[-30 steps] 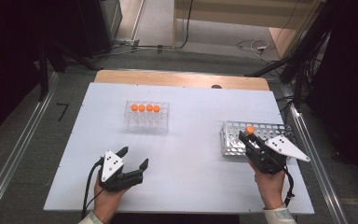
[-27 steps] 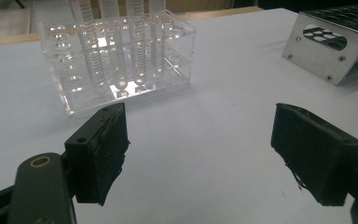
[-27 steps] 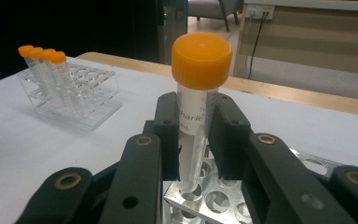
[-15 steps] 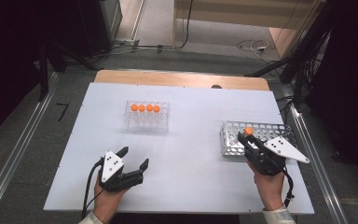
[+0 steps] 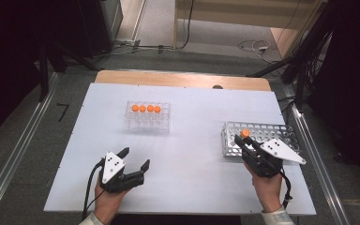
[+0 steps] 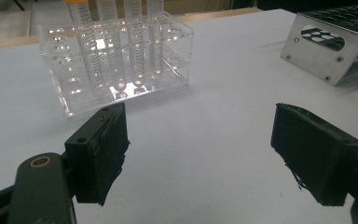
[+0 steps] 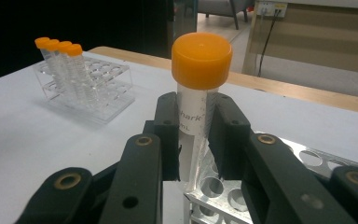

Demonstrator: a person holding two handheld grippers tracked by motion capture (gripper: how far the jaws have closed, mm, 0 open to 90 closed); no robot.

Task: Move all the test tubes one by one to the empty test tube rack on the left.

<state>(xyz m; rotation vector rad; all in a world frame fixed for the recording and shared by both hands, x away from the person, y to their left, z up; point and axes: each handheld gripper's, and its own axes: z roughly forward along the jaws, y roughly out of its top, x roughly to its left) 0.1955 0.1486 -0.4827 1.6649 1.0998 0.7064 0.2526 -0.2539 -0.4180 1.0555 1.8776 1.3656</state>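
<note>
An orange-capped clear tube (image 7: 197,102) stands upright between the jaws of my right gripper (image 7: 195,140), which is shut on it over the near left corner of the metal rack (image 5: 262,139). In the high view the tube's cap (image 5: 245,133) shows at that corner, just ahead of the right gripper (image 5: 244,143). A clear plastic rack (image 5: 147,117) holds several orange-capped tubes (image 5: 145,108) along its far row. My left gripper (image 5: 133,159) rests open near the table's front left, nothing between its pads (image 6: 100,149), facing the clear rack (image 6: 116,60).
The white table top (image 5: 187,136) has bare room between the two racks. A wooden strip (image 5: 183,79) runs along the far edge. Metal rails (image 5: 18,150) flank the table on both sides, and cables (image 5: 255,46) lie on the floor beyond.
The orange-capped tube in my right gripper has shifted slightly toward the rack's near left corner. The left gripper has not moved.
</note>
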